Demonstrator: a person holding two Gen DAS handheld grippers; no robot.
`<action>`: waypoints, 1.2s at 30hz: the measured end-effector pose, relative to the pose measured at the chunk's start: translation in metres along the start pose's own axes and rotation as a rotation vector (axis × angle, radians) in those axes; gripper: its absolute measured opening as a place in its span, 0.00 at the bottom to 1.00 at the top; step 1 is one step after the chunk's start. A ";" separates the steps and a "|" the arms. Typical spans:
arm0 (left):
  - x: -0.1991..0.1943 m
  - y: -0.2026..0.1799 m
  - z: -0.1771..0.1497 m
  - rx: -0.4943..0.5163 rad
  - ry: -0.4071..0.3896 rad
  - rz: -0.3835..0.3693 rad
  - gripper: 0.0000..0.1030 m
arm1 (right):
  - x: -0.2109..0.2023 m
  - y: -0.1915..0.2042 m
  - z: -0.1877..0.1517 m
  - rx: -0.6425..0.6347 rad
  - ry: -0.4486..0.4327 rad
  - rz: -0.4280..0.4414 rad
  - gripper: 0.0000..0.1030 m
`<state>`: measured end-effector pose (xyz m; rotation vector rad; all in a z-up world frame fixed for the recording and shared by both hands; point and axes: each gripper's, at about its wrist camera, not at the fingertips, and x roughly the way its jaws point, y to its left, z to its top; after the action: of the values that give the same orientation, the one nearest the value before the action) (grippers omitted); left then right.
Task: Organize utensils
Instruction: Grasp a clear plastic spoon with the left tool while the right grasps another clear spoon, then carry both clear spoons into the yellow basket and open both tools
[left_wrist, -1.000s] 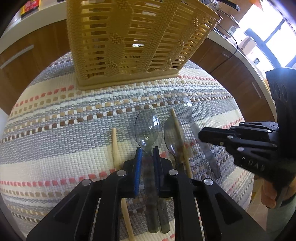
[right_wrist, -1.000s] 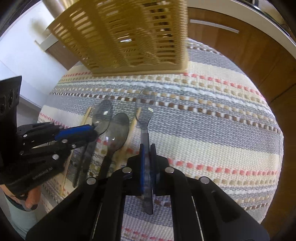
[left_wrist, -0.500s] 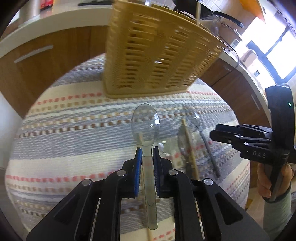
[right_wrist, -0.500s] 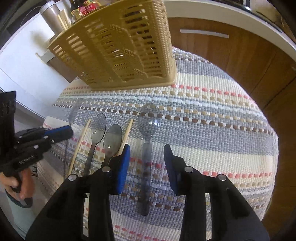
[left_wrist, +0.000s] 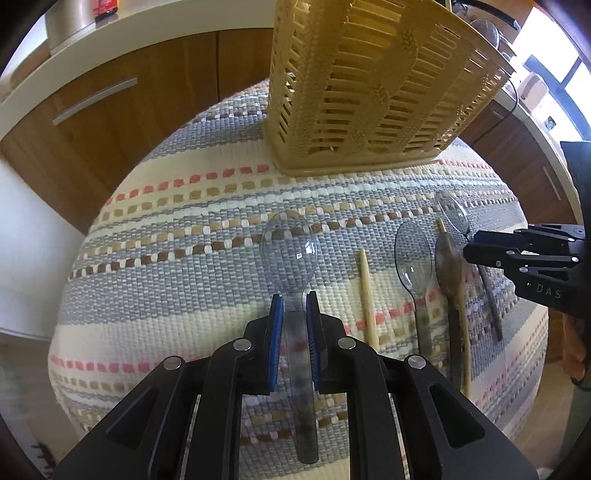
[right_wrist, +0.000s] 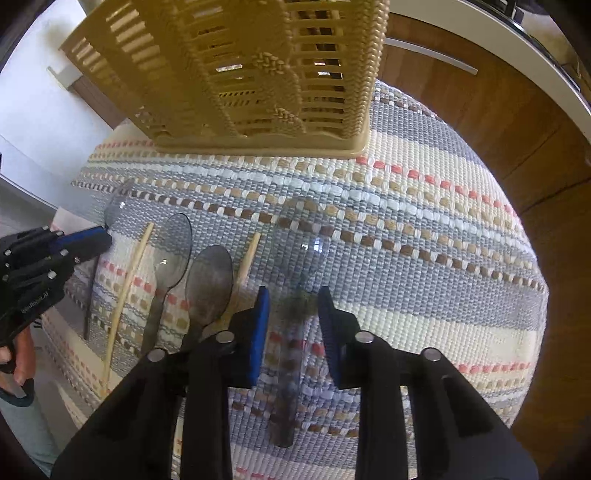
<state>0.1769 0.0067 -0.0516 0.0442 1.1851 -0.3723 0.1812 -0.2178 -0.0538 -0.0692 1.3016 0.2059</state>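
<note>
- Gripping a clear spoon (left_wrist: 290, 251) by its handle, the left tool (left_wrist: 294, 299) holds it in front of the basket (left_wrist: 369, 92).
- The right tool (right_wrist: 291, 295), jaws just closing, straddles a second spoon (right_wrist: 299, 240) on the mat (right_wrist: 424, 240) without touching it.
- Counted before the basket: four spoons, two chopsticks (left_wrist: 367, 295), none yet inside.

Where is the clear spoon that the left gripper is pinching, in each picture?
Left wrist view: the clear spoon is dead centre, pinched by the left gripper.
Right wrist view: the clear spoon is at the far left, poking past that gripper.
Shared landmark: the yellow basket, top of both.
</note>
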 end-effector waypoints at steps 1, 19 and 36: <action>0.000 0.000 0.001 -0.004 -0.003 0.015 0.15 | 0.001 0.002 0.001 -0.004 0.004 -0.007 0.17; -0.032 -0.032 0.009 0.066 -0.153 0.123 0.10 | -0.032 -0.009 -0.017 -0.046 -0.101 0.082 0.10; -0.190 -0.069 0.060 0.070 -0.756 0.037 0.10 | -0.201 -0.006 0.008 -0.088 -0.634 0.195 0.10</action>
<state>0.1486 -0.0221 0.1550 -0.0151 0.4235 -0.3520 0.1399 -0.2453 0.1410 0.0476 0.6655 0.4142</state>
